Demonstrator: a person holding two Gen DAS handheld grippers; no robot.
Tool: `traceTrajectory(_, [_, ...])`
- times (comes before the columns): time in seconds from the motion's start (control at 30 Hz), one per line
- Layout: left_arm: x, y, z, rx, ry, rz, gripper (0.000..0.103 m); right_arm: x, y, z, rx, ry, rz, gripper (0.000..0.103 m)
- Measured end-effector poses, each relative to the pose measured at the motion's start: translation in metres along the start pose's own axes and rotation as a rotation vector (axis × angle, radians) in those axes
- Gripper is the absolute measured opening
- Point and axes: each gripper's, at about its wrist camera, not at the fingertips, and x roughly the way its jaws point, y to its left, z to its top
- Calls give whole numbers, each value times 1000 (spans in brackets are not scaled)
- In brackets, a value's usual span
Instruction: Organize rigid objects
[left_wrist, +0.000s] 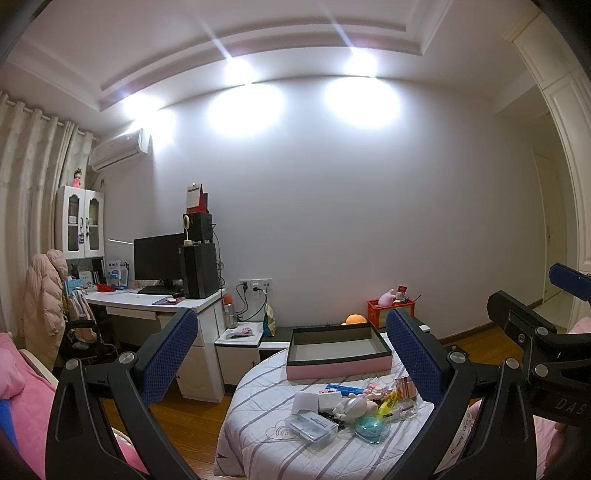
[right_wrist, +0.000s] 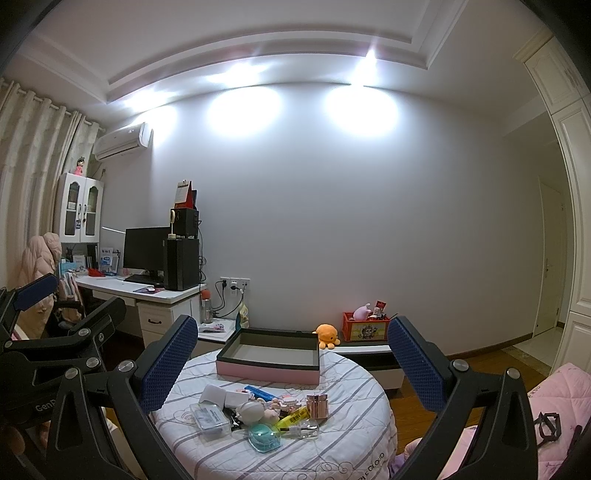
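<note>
Table (right_wrist: 332, 454) ahead of both grippers, below the fingers. Box (right_wrist: 269, 360) beyond the clutter (right_wrist: 266, 413), open side up, long axis lying across the fingers. Left gripper (left_wrist: 291, 354) and right gripper (right_wrist: 291, 360) raised well short of everything, spread wide, holding nothing. Risk, judged: items crowded and touching, so closing on one could knock neighbours off; clear case (right_wrist: 212, 417) may slip.

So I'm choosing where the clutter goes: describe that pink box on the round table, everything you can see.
The pink box is a shallow rectangular tray, seemingly cardboard, with pink outer walls, a dark rim and a pale grey inside. It is lidless, looks empty, and sits flat on the striped tablecloth at the table's far side, apart from the clutter pile nearer the cameras.
</note>
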Motion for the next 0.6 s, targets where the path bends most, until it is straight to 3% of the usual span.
traceTrajectory(0.6, [-2,2,1,1,-2,0,103,-1,0,0,0,3,1,103])
